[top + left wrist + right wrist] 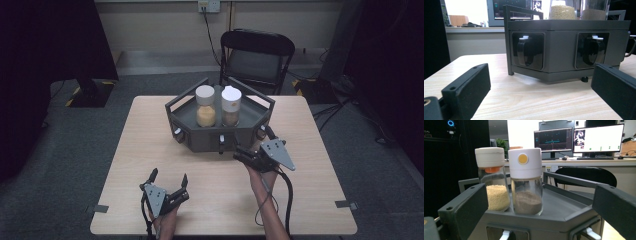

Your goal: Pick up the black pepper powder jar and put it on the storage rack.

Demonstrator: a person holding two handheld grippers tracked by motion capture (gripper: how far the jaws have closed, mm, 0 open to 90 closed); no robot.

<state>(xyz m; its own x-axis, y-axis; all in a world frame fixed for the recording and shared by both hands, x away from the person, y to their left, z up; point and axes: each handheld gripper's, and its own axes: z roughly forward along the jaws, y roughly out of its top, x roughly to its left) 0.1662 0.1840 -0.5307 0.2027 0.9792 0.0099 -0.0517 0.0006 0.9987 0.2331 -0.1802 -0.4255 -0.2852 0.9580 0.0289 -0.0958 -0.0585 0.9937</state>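
Observation:
A dark grey hexagonal tray (197, 136) stands at the far middle of the wooden table (145, 150). Two white-lidded glass jars stand upright on it. One holds yellow grains (205, 107) (494, 185); the other holds brown powder (231, 107) (526, 187) and has a yellow dot on its lid. My right gripper (254, 143) (539, 195) hovers open at the tray's front-right corner, level with the jars and holding nothing. My left gripper (169, 176) (540, 75) rests open low over the table, short of the tray's front wall (559, 47), which has two black recessed latches.
A black folding chair (257, 55) stands behind the table's far edge. Bare tabletop lies between the left gripper and the tray. Tape tabs mark the table's near corners (100, 208). Monitors on a desk (579, 140) glow far behind the tray.

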